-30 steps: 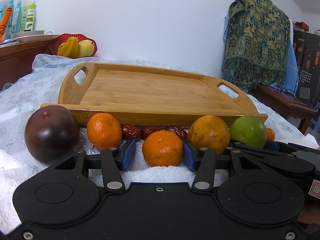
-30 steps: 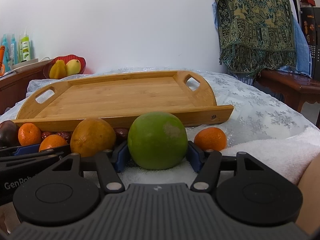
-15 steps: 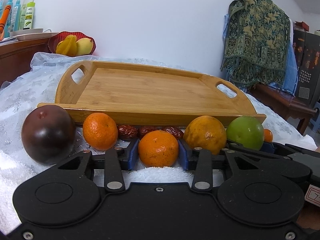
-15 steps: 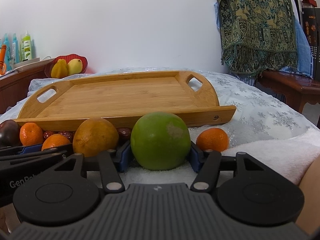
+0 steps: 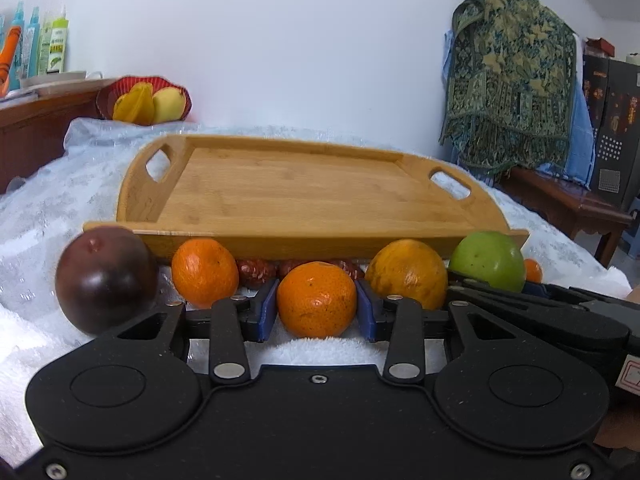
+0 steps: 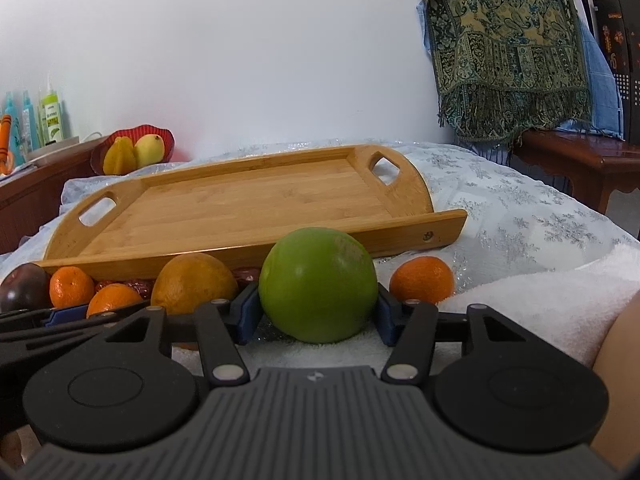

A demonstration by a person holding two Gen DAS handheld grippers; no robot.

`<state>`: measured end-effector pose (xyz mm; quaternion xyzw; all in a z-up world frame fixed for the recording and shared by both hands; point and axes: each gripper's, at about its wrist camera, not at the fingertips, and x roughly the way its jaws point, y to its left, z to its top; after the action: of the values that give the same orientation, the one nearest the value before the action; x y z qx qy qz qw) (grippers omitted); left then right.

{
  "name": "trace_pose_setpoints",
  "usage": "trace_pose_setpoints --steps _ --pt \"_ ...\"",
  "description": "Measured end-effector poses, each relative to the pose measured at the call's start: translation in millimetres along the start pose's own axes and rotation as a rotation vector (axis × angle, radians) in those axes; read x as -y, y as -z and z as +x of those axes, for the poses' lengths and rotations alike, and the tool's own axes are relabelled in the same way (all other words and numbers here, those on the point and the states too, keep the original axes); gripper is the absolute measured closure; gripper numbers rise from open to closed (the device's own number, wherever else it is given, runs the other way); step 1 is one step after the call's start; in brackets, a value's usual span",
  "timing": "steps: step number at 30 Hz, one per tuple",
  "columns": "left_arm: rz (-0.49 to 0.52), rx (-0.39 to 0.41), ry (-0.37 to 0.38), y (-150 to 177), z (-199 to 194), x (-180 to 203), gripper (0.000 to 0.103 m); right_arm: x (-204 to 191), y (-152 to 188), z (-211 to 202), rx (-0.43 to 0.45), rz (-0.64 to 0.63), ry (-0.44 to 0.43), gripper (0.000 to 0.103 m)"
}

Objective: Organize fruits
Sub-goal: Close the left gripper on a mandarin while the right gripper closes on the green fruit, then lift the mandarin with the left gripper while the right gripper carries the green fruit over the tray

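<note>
White snowflake cloth (image 6: 532,216) under everything, bamboo tray (image 5: 304,196) bare at the back. Along its near edge, left to right: dark plum (image 5: 105,279); small tangerine (image 5: 205,272); orange mandarin (image 5: 317,300), on white towel (image 5: 320,350), clamped between left gripper (image 5: 317,311) pads; yellow orange (image 5: 406,273); green apple (image 6: 318,284) between right gripper (image 6: 318,314) pads, jaws closing, blue pads touching both sides.

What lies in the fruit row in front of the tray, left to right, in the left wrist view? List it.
Dark purple fruit → left mandarin → mandarin between the left gripper's blue pads → yellow-orange citrus → green fruit → small mandarin at the far right. The red dates behind overlap, so they are left out.
</note>
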<state>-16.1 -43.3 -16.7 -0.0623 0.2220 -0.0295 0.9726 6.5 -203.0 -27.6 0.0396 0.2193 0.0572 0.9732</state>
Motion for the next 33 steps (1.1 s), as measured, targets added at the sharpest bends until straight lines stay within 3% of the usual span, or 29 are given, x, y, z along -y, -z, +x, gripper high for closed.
trace_pose_setpoints --steps 23,33 --pt "-0.004 0.072 -0.036 -9 -14 -8 0.065 -1 -2 -18 0.085 -0.019 -0.019 0.044" --pt "0.040 0.085 -0.048 -31 -12 -5 0.065 2 -16 -19 0.114 0.000 -0.037 0.044"
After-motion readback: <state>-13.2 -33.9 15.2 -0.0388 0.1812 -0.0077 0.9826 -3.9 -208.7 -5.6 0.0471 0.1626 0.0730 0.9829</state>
